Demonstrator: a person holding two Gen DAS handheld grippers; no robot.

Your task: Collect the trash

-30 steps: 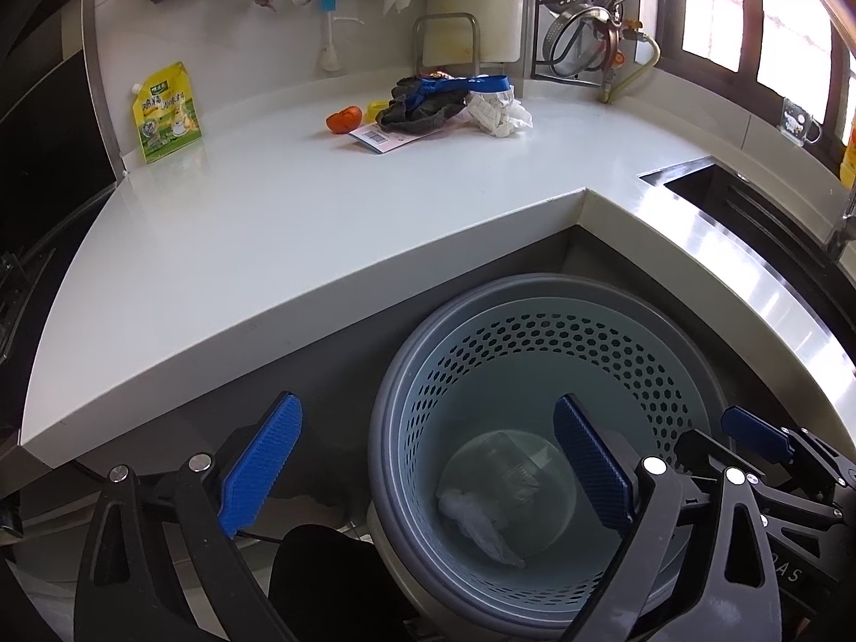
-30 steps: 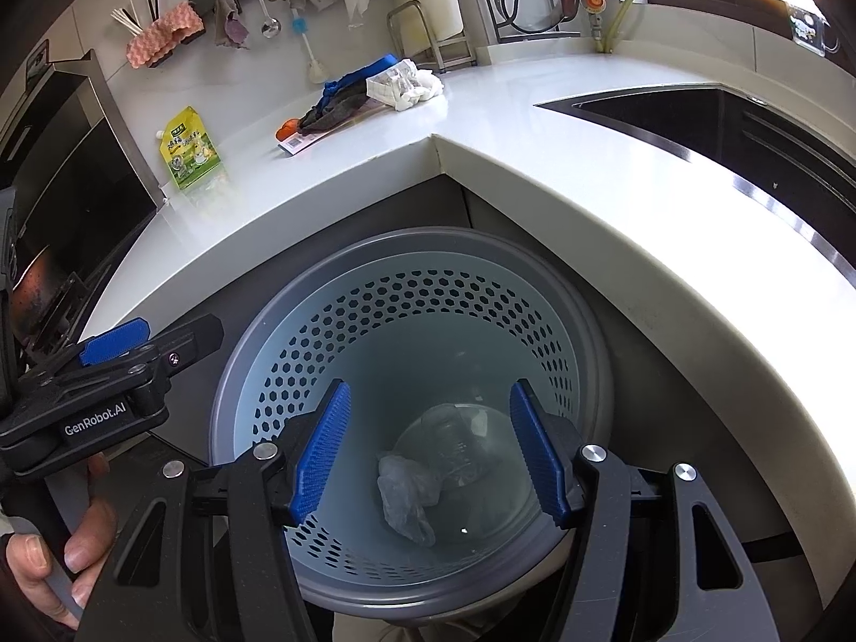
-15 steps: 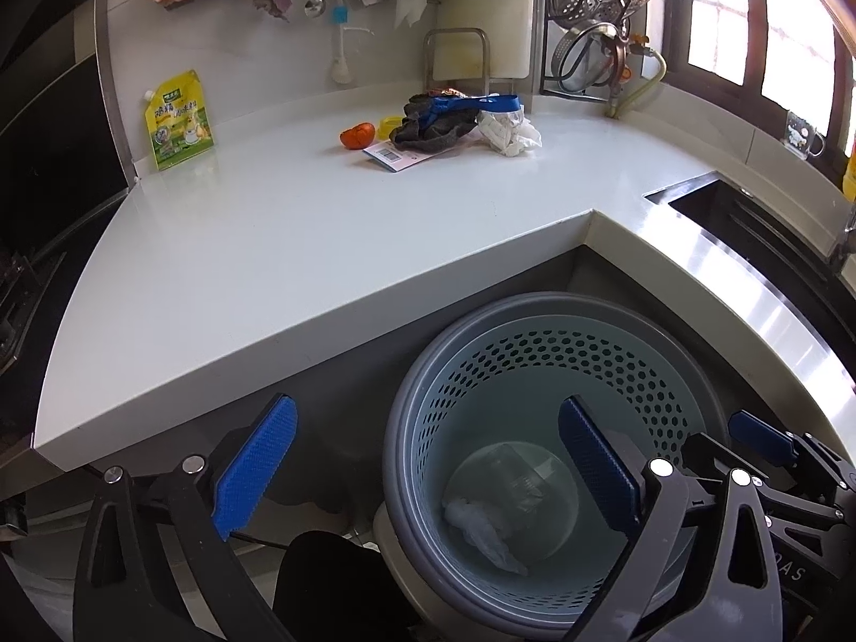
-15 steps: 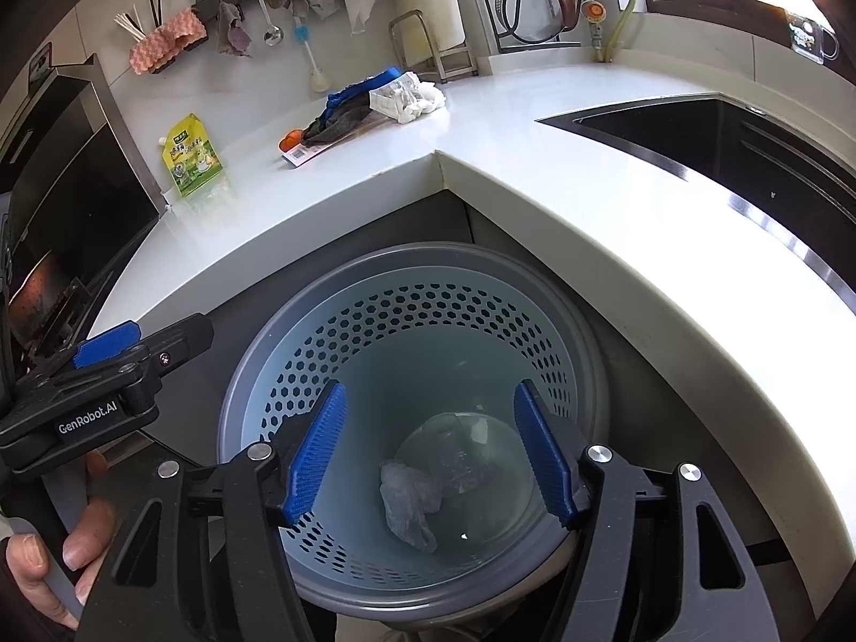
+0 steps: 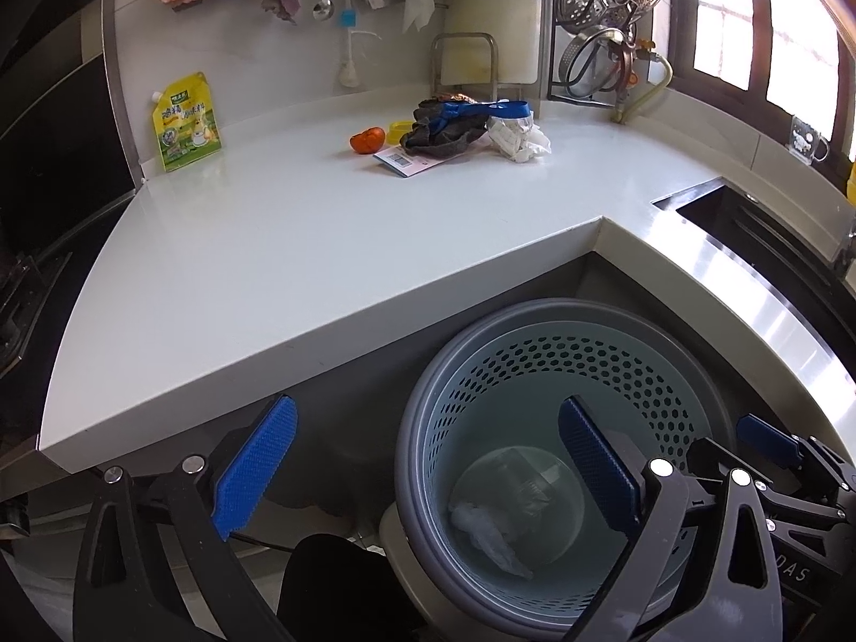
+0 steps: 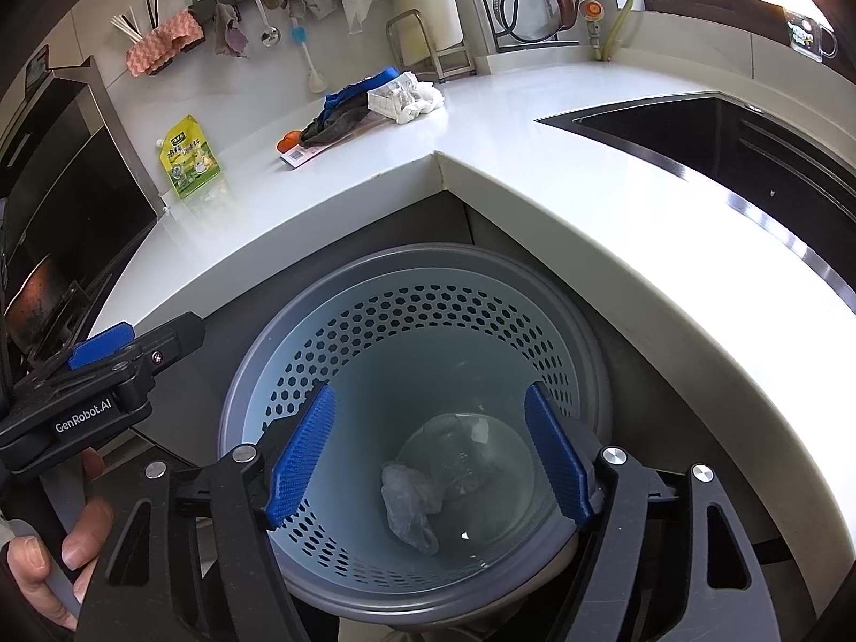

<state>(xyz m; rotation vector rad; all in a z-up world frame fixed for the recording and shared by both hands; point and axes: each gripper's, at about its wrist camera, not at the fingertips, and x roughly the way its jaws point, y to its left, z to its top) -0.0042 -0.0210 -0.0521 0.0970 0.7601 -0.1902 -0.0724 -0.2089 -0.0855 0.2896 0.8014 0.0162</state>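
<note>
Crumpled plastic trash (image 6: 409,503) lying at the bottom of a perforated bin (image 6: 417,289) tucked under a white counter (image 5: 267,246). More trash (image 5: 460,125) piled at the back of the counter, well apart. Right gripper (image 6: 428,460) over the bin, left gripper (image 5: 422,473) beside it, both spread wide, holding nothing. Best next: lifting clear of the counter edge before reaching for the pile.

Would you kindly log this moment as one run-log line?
left gripper: open, empty | right gripper: open, empty, above bin | bin: crumpled plastic | counter: trash pile
</note>
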